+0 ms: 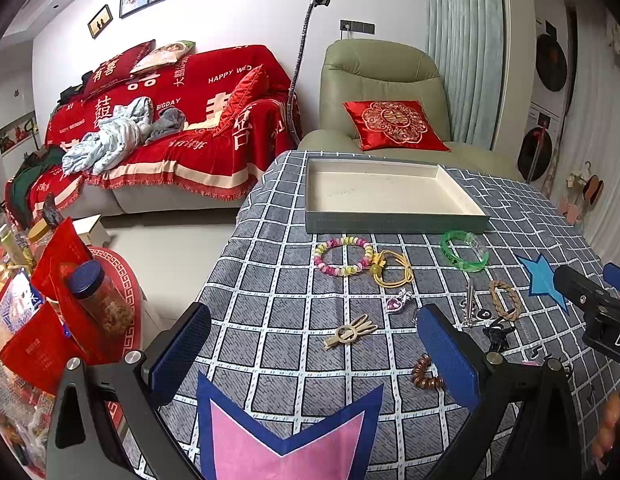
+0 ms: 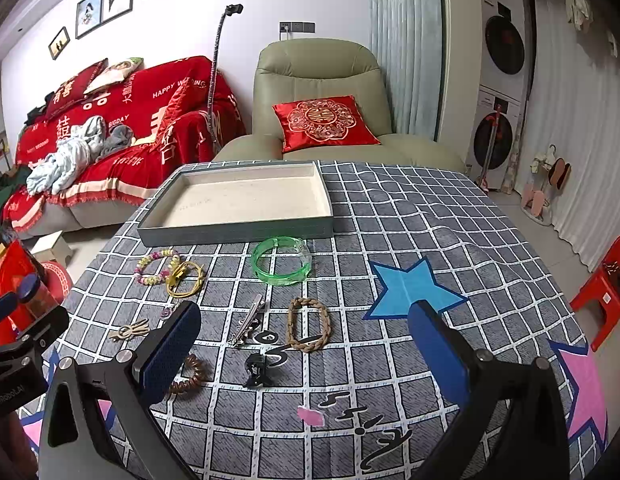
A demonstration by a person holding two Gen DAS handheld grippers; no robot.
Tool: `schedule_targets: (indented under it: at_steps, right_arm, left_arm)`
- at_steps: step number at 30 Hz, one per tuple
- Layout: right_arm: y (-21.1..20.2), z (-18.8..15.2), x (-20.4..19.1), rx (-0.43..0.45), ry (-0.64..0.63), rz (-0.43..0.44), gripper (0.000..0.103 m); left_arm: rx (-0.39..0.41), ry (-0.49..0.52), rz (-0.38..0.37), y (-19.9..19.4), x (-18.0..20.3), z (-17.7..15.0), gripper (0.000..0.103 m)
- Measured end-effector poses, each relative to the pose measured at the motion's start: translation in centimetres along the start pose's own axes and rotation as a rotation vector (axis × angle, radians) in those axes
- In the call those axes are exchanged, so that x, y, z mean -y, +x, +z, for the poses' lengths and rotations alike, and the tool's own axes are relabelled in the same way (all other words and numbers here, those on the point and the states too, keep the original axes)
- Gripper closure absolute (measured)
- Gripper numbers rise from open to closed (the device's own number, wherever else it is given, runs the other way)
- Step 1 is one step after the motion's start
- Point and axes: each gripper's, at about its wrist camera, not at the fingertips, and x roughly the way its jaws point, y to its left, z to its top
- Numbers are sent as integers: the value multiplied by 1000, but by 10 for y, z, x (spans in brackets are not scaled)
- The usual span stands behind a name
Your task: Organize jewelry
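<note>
While both hang wide open, left claw (image 1: pixel 314 354) and right claw (image 2: pixel 306 356) hold nothing.

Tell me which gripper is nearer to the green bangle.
Probably the right gripper: the green bangle lies just ahead between its fingers. From the left gripper, it lies farther, off to the right.

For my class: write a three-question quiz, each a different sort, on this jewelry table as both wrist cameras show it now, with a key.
1. True or false: the tray already holds jewelry.
2. Which piece lies nearest the tray? A) green bangle B) black claw clip C) brown coil tie
3. Fill in: both the left gripper and the right gripper are ____.

Key: 1 false, it is bare; 2 A; 3 open, holding nothing.
</note>
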Motion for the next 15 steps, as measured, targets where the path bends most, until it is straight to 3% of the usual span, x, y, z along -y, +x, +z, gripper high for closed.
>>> schedule_targets:
  at_steps: [15]
  right_arm:
    - [-1, 0, 1, -1, 4, 2, 0]
  left_arm:
    - [0, 0, -1, 0, 0, -1, 0]
